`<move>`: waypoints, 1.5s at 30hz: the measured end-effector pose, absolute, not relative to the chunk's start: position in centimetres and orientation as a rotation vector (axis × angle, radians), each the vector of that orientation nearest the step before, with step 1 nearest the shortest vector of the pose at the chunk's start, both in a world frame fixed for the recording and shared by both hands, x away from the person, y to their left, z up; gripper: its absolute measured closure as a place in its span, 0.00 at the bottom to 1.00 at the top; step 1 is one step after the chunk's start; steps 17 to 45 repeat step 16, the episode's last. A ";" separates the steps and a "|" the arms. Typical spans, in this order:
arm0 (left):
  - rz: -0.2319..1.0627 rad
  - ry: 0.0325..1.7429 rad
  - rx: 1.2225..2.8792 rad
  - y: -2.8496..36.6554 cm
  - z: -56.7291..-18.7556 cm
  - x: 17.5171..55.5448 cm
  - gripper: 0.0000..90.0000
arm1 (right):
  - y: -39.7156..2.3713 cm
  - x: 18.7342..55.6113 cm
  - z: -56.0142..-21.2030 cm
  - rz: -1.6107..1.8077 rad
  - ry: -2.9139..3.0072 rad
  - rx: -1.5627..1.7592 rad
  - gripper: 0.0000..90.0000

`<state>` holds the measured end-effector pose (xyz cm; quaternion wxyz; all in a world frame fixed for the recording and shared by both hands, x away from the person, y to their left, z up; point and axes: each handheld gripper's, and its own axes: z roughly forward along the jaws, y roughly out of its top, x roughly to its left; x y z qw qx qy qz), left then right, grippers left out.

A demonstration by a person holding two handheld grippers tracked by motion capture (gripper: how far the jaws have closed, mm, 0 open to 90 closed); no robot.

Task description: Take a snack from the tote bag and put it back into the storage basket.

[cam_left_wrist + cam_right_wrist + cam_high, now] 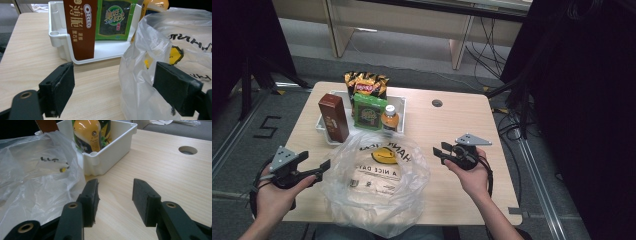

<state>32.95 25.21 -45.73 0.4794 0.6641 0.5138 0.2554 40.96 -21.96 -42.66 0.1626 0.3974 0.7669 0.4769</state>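
Closest in, the plastic bag (377,185) lies crumpled on the wooden surface (452,130) between both hands, its mouth bunched up toward the left hand-held gripper (319,170). That one's jaws stand wide, nothing pinched yet, though the bag's edge sits right by one pad in the left gripper view. The right hand-held gripper (438,150) hovers released on the bag's other side, grasping nothing. My guess is the bag is super light, floppy and slippery, so pinch a folded rim rather than a flat panel. Behind it sits the white tray (323,125) with an Oreo box (333,117), green packet (369,111), orange bottle (390,119) and chip bag (366,83).
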 end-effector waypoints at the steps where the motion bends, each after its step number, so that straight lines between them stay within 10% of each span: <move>1: 0.617 1.255 1.617 25.3 -45.9 32.9 0.19 | -21.9 40.9 -42.6 1.366 2.192 1.140 0.63; 45: 0.578 1.276 1.643 26.3 -47.2 33.2 0.26 | -22.2 41.2 -42.8 1.349 2.195 1.143 0.62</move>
